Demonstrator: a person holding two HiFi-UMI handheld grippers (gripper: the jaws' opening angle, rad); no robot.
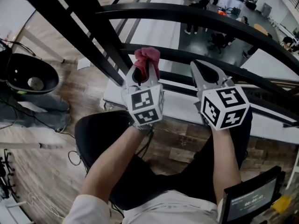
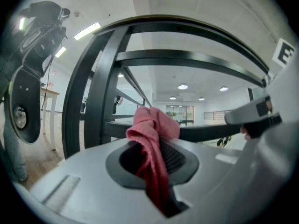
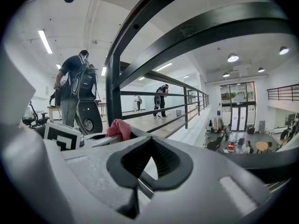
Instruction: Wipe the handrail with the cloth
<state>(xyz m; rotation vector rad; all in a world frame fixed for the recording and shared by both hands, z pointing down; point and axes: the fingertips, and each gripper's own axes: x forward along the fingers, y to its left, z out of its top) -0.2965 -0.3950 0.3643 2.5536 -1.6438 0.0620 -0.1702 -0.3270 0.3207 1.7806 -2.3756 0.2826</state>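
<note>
Only one cloth [image 1: 148, 56], pinched in left claw [image 1: 140, 76]; right claw [image 1: 200, 71] closed, empty.

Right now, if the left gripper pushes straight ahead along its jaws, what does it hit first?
The black handrail bar directly ahead. The red cloth clamped in the left gripper sticks out in front, so it would touch first. The gap is unclear.
</note>
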